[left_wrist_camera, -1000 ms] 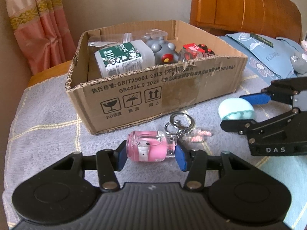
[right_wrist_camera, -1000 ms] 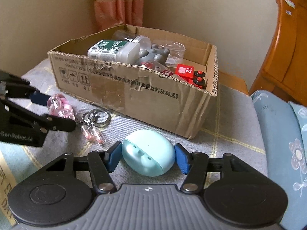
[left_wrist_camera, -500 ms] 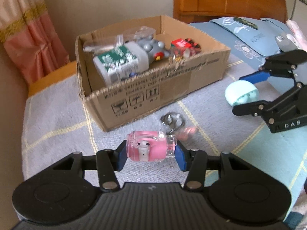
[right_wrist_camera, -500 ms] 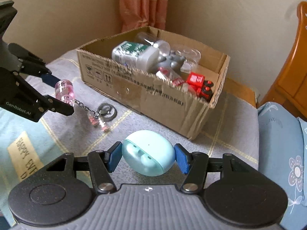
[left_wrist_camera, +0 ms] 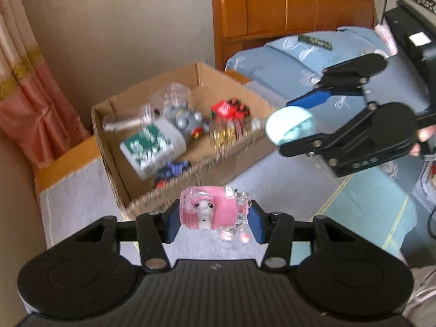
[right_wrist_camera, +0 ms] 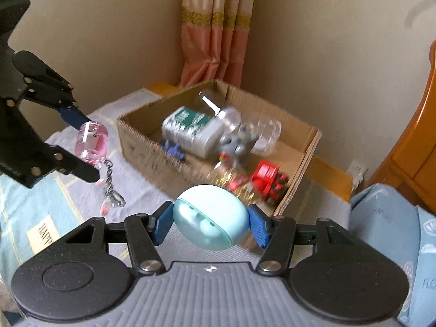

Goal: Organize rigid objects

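Observation:
My left gripper (left_wrist_camera: 214, 218) is shut on a pink keychain bottle (left_wrist_camera: 208, 211) and holds it in the air near the front of the cardboard box (left_wrist_camera: 120, 190); its chain and charms hang below in the right wrist view (right_wrist_camera: 110, 188). My right gripper (right_wrist_camera: 208, 224) is shut on a pale blue egg-shaped case (right_wrist_camera: 209, 218), lifted near the box's right front corner. The case also shows in the left wrist view (left_wrist_camera: 290, 125). The box (right_wrist_camera: 310, 147) holds a green-and-white bottle (left_wrist_camera: 148, 147), a grey toy (left_wrist_camera: 185, 120) and a red toy (left_wrist_camera: 229, 107).
The box stands on a grey cloth with yellow lines (left_wrist_camera: 76, 204). A wooden headboard (left_wrist_camera: 286, 2) and a blue pillow (left_wrist_camera: 299, 54) are behind it to the right. A pink curtain (right_wrist_camera: 215, 27) hangs in the corner. A light blue mat (left_wrist_camera: 368, 204) lies at right.
Both grippers have risen off the cloth with their objects and now look down into the box. The keychain's ring and charms have left the cloth and hang free.

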A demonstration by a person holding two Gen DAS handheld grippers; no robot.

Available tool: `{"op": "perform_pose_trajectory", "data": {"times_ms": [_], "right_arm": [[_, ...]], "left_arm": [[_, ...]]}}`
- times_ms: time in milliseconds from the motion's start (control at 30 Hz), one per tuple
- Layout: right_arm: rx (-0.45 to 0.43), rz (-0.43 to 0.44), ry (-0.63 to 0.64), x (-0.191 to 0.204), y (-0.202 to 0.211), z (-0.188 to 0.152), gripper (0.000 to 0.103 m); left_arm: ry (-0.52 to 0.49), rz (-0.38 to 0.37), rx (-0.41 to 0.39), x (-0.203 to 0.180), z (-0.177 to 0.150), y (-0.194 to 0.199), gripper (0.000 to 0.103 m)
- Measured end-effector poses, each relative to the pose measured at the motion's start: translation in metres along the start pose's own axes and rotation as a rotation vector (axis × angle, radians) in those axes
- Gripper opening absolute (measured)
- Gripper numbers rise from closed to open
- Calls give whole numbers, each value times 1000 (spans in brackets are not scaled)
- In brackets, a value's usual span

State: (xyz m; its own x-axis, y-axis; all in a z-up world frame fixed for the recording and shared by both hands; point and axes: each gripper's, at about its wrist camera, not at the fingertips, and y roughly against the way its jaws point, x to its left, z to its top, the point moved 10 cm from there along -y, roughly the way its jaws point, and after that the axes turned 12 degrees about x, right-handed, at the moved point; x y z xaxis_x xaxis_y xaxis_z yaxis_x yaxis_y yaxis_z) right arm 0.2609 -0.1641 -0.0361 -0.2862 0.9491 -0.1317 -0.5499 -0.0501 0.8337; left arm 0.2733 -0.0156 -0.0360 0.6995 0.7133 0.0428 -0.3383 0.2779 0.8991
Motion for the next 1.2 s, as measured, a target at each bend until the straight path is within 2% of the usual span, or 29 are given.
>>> {"op": "perform_pose_trajectory", "data": {"times_ms": [267, 533, 633, 733, 867, 933, 1000, 1033, 1200], "right_arm": [[-2, -38, -37, -36, -18, 45, 64], [24, -84, -113, -73, -57, 78, 65], [11, -83, -145, -80, -61, 83, 80], [0, -66, -155, -80, -60, 82, 86], [-9, -86, -143, -77, -57, 77, 96], [-12, -99, -147, -77, -55, 76, 100], [-15, -104, -152, -76, -51, 75, 101], [-14, -104, -156, -75, -50, 74, 103], [6, -103, -178, -74, -42, 71, 103]], "left_arm": [[-10, 17, -94, 14, 58, 29, 50], [17, 72, -71, 45, 108, 0, 50], [51, 87, -57, 58, 116, -15, 50], [84, 103, -42, 73, 119, -28, 50], [128, 126, -26, 91, 121, -42, 50], [154, 139, -30, 99, 122, -49, 57], [184, 173, -30, 109, 120, -51, 89], [201, 188, -36, 112, 120, -50, 93], [217, 192, -68, 113, 114, -41, 94]]}}
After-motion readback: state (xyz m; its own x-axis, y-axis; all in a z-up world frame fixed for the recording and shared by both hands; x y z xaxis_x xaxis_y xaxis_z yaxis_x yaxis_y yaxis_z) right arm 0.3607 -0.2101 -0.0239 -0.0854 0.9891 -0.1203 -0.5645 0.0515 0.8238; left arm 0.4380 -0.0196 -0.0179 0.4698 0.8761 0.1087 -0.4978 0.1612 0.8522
